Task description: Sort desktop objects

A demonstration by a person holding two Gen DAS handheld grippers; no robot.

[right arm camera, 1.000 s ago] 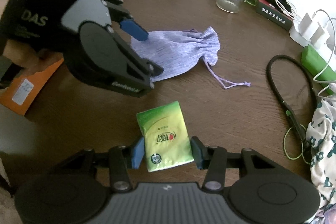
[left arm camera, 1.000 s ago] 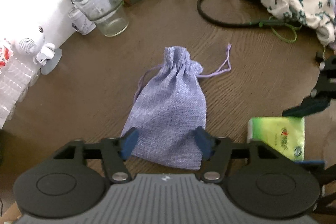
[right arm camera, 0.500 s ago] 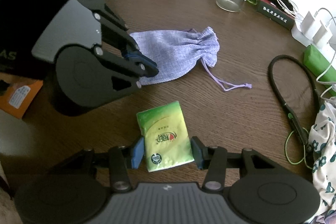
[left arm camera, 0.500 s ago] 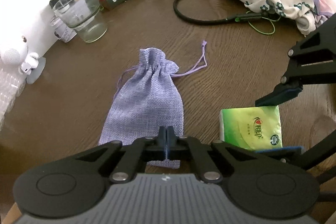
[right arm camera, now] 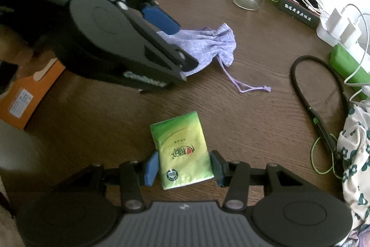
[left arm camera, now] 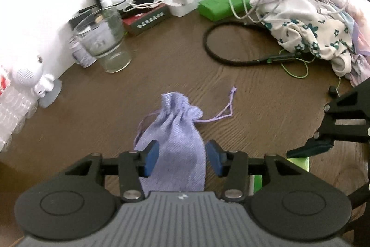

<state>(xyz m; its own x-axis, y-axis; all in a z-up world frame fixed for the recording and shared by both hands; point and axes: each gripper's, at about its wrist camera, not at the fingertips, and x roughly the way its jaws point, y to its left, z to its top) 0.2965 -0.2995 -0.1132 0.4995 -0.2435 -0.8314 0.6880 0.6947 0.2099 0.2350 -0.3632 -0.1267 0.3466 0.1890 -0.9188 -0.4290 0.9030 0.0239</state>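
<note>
Table (left arm camera: 161,66) brown wood, grainy. Pouch (left arm camera: 175,147) rough purple cloth. Tissue pack (right arm camera: 182,152) shiny green plastic. Cup (left arm camera: 101,43) clear glass.

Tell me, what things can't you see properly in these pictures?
- Purple pouch: bottom hidden behind the left gripper; its inside is unseen.
- Green tissue pack: mostly hidden in the left view.
- Orange box: cut off by the right view's edge.
- Dark box lettering: too small.
</note>
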